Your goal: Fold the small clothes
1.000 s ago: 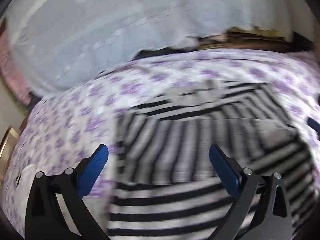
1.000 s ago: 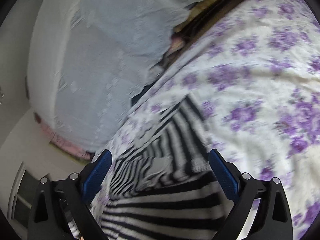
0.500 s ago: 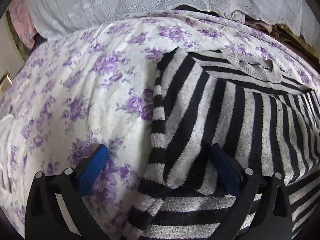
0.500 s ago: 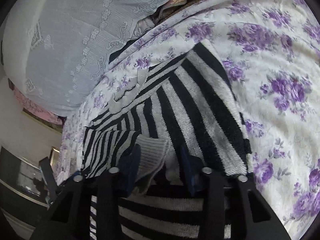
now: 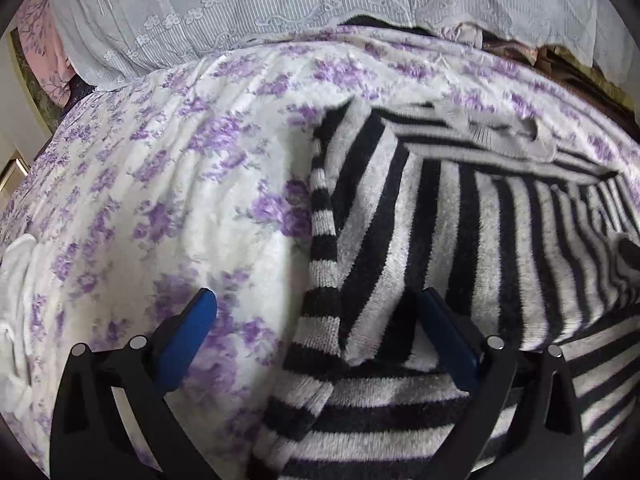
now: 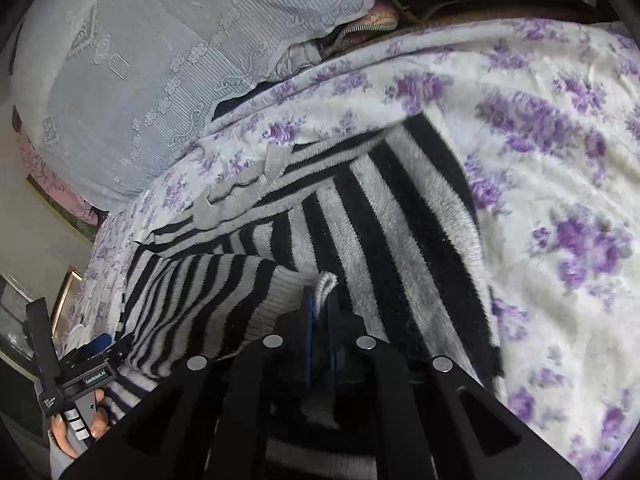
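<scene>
Striped sweater [image 5: 460,240] lies flat mid-blanket [image 5: 160,200], w/ right gripper [image 6: 319,312] closing its jaws on the ribbed sleeve cuff [image 6: 326,282], prob. to fold it inward, while left gripper [image 5: 320,336], spread wide, straddles the sweater's side edge w/o gripping.

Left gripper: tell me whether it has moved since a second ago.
Yes. The left gripper came down and leftward to the striped sweater's left edge; the lace cloth has slid toward the top of its view.
</scene>
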`<state>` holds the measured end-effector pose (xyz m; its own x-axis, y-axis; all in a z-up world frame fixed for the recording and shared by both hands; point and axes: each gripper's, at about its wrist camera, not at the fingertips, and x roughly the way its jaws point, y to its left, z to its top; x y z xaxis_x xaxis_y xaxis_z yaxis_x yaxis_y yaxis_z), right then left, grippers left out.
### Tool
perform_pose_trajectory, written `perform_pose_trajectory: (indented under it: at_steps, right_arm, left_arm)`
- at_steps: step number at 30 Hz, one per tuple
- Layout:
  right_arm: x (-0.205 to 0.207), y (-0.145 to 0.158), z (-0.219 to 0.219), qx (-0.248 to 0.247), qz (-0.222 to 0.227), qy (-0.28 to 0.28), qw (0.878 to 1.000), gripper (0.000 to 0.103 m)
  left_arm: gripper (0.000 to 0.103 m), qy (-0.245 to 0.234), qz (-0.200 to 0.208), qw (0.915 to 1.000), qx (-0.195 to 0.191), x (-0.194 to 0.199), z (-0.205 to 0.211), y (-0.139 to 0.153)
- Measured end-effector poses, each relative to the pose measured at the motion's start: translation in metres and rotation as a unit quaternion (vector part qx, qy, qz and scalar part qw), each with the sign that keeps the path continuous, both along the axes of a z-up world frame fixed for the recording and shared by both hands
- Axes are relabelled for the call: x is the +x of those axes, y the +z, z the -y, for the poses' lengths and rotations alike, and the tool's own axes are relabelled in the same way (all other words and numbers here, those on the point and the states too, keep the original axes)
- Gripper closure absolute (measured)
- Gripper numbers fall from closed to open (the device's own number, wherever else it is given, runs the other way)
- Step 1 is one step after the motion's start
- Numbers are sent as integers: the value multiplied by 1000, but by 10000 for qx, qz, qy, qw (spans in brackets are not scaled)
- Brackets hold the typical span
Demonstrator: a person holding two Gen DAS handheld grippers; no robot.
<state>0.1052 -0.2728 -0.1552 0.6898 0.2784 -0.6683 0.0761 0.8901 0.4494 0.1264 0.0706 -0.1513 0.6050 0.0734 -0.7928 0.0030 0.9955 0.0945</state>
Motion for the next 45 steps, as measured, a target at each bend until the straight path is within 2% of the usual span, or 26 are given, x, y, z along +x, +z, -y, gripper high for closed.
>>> perform_pose_trajectory:
  at_steps: [3,4,5,9,12,13,14,16,17,19,20,21,22,23,24,25,27,29,31,33,35,38,40,42,44,45]
  right_arm:
    - [-5,36,-15,37,547,276,9981,77]
    - [-2,45,-24,176,661,485,9965,59]
    - [2,49,-33,308,714,636,9949,51]
    - [33,32,-63,1195,423,1127,9855,51]
    - [54,-15,-52,1842,-137,878,9789,51]
    - [53,-31,-41,2105,-178,784,9743,66]
    - [54,-36,-31,2159,-152,748,9734,90]
    - [52,-42,-9,2385,-158,588,9692,102]
    - [50,-42,0,2537,-108,500,9659,99]
    - [42,-36,20,2279,-36,43,9737,93]
    - [35,-33,24,2058,48,-123,9785,90]
    - [30,-29,29,1802,101,-361,9829,89]
    - [23,-23,32,1741,153,-482,9834,87]
    - [18,-16,30,1764,270,-455,9829,73]
    - [12,-5,23,1760,462,-291,9829,65]
    - [8,5,15,1724,638,-58,9829,55]
    - [3,21,-16,1706,827,592,9801,52]
    - [4,18,-53,1840,671,1350,9713,47]
    - [8,2,-69,1816,342,1530,9708,47]
    - [17,-27,-65,1795,-146,1279,9753,48]
    - [18,-44,-42,2266,-269,1092,9675,80]
    - [11,-52,-13,2619,-280,675,9623,89]
    - [0,-47,0,2382,-167,441,9701,89]
    - [-20,-32,4,1855,-6,89,9826,79]
    - [-38,-7,-2,1340,395,141,9901,46]
    - [-47,7,-14,1027,611,308,9924,45]
  left_arm:
    - [5,-207,443,9986,-221,-4,3,35]
    - [5,-366,583,9971,-332,-3,9,48]
    - [5,-501,616,9959,-427,1,15,55]
    - [5,-926,249,9933,-639,41,48,52]
    - [5,-645,-90,9972,-366,68,49,18]
    - [4,-442,-282,9984,-229,80,43,-2]
    - [4,-427,-342,9979,-359,86,35,-15]
    - [4,-533,-201,9949,-836,84,20,-14]
    - [4,-454,-144,9963,-722,83,18,-9]
    - [4,167,164,9996,162,80,9,-2]
    - [4,398,166,9986,296,80,0,-3]
    - [4,431,70,9990,13,78,-10,-2]
    - [4,379,-25,9976,-576,74,-23,0]
    - [4,351,16,9943,-1003,65,-31,5]
    - [5,302,79,9929,-1145,58,-32,9]
    - [5,110,165,9926,-1196,48,-26,17]
    - [5,-420,272,9934,-1037,32,2,28]
    - [5,-852,257,9925,-834,22,29,26]
    - [5,-1104,70,9935,-275,17,57,6]
    - [4,-1108,-137,9937,106,20,69,-16]
    - [4,-1031,-67,9944,-203,16,59,-16]
    - [4,-877,-106,9955,-356,7,45,-13]
    - [4,-832,4,9963,-235,-7,44,-11]
    - [4,-658,257,9974,166,-27,46,-3]
    - [4,-629,460,9965,294,-35,45,5]
    - [4,-628,552,9960,317,-42,45,10]
